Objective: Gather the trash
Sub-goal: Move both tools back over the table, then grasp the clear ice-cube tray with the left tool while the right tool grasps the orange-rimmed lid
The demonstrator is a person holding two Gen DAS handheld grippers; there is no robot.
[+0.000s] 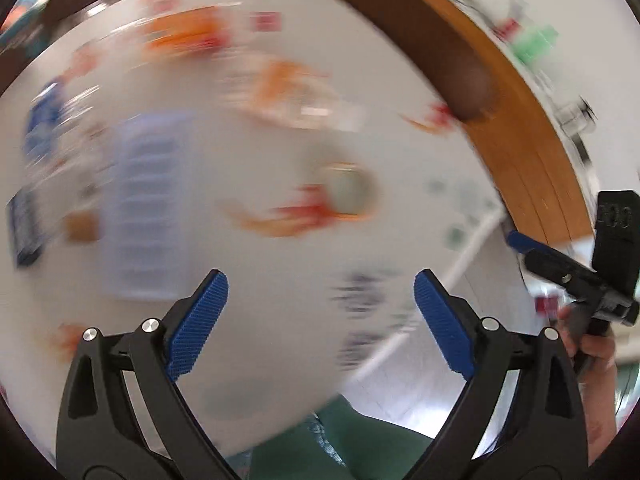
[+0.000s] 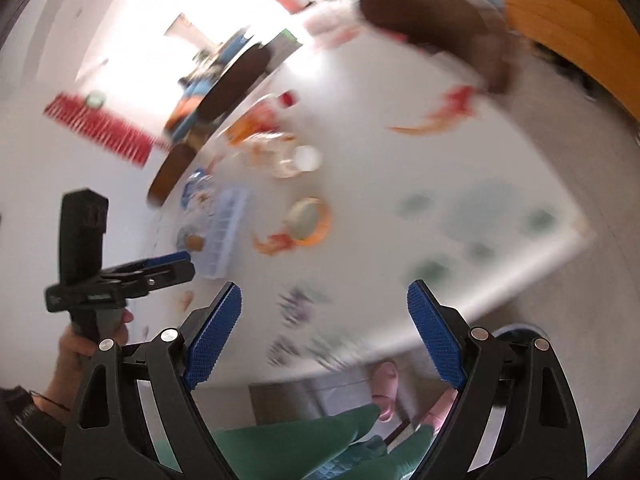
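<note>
My left gripper (image 1: 320, 320) has its jaws spread wide with nothing between the blue pads (image 1: 200, 320); through the gap I see only blurred white table (image 1: 248, 360). My right gripper (image 2: 324, 328) is the same: jaws wide apart, pads bare, nothing held. Each camera also catches the other gripper off to its side, in a hand, also apart from anything.

The trash lies out past both sets of fingers, scattered over the table. Nearest the middle is a small round tub (image 1: 350, 192) with an orange rim, and orange-red wrapper scraps (image 1: 296, 216) just beside it. Farther off is a clear container (image 2: 286, 156) among more orange scraps, and a pale ribbed tray (image 2: 226, 232) sits to the left. Another red scrap (image 2: 444, 114) lies near the far edge, by a dark chair back (image 2: 436, 28).

Everything is smeared, and that is my main worry. With the view this blurred I cannot judge where an item's edges are, so a descent now could land a finger on the tub's rim and tip it, or skid a light wrapper away. The scraps look thin and flat, likely to slip from wide pads. Both grippers are close together, so reaching for the same central cluster risks them knocking into each other. I would let the view settle and pick separate targets.
</note>
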